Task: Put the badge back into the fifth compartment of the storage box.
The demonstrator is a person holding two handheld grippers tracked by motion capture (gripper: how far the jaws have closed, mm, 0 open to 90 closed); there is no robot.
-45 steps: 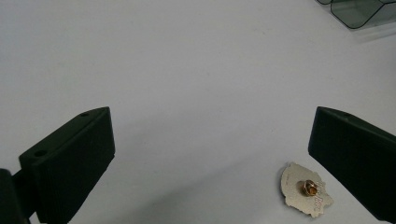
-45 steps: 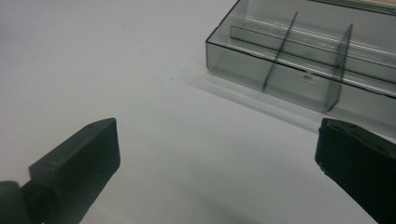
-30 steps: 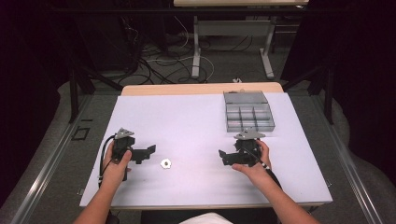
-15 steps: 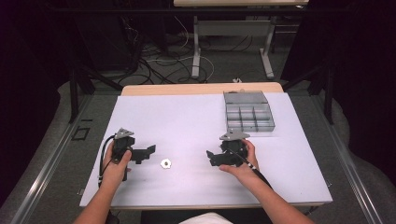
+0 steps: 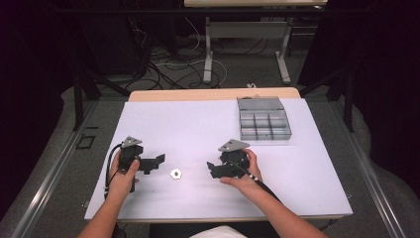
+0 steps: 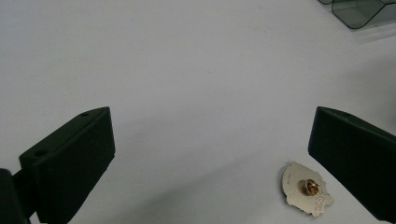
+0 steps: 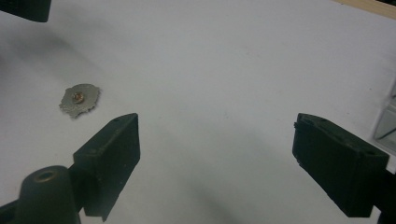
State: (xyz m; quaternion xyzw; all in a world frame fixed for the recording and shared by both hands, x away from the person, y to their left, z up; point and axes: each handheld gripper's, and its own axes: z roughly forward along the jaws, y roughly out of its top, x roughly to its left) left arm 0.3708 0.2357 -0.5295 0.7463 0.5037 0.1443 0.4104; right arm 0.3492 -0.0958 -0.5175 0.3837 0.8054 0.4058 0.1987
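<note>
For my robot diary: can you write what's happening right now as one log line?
left gripper: open, empty | right gripper: open, empty | pin badge: face-down on table between them | organizer box: far right

Black jaws, trailing cables, grey plates

- A pin [image 5: 175, 174] lies on the tabletop [image 5: 198, 124], near its front edge, between the two tools.
- The left tool [image 5: 157, 160] sits left of the pin, just beside it; in its own view the pin [image 6: 307, 189] lies close to its right jaw.
- The right tool [image 5: 212, 169] sits right of the pin, a little farther off; in its own view the pin [image 7: 80, 100] lies beyond and left of the jaws.
- A box [image 5: 263, 118] stands at the far right of the tabletop, behind the right tool and well apart from the pin.
- A desk frame [image 5: 247, 34] and cables [image 5: 163, 59] stand on the floor behind the tabletop.
</note>
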